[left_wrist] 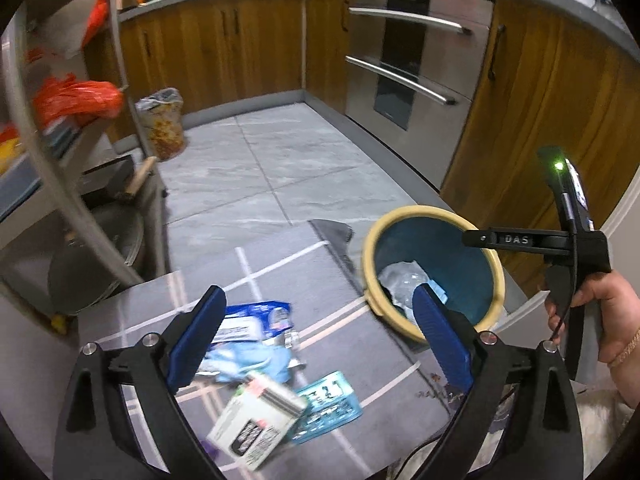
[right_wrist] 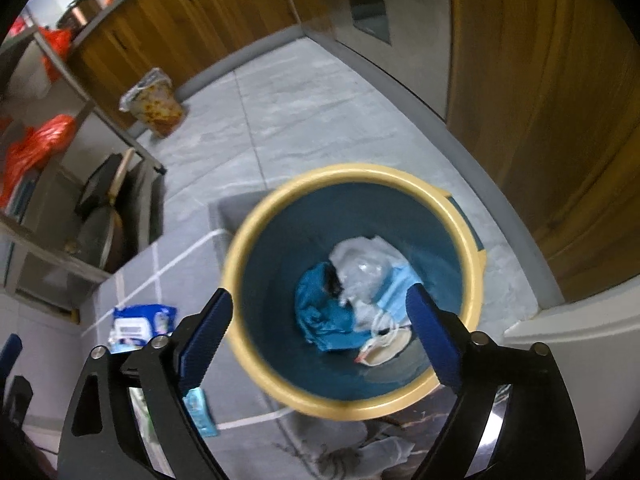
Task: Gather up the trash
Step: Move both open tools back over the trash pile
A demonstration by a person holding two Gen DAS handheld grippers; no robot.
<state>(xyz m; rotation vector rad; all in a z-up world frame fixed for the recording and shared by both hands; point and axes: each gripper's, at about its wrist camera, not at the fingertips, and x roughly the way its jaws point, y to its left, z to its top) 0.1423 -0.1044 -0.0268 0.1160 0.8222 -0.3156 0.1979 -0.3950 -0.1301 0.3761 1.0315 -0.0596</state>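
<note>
Both grippers stood wide apart, empty — right gripper (right_wrist: 320, 340) over the bin (right_wrist: 472, 224), left gripper (left_wrist: 316, 344) over the mat's (left_wrist: 352, 364) leftover white box (left_wrist: 256, 428) and wrappers (left_wrist: 256, 324). Risk: thin wrappers slipping the pads — or the bin getting knocked.

Bin (right_wrist: 256, 240) is sitting on the floor at the mat's (left_wrist: 160, 312) far right corner, near the cabinets (left_wrist: 540, 120). Crumpled trash (right_wrist: 360, 280) is lying in the bin. On the mat, left of the bin, a wipes pack (left_wrist: 256, 320) is lying; a box (left_wrist: 256, 420) and a small packet (left_wrist: 332, 400) are lying nearer the camera. Shelf rack (left_wrist: 80, 160) is standing far left, a bag (left_wrist: 162, 124) behind it by the corner cabinets.
</note>
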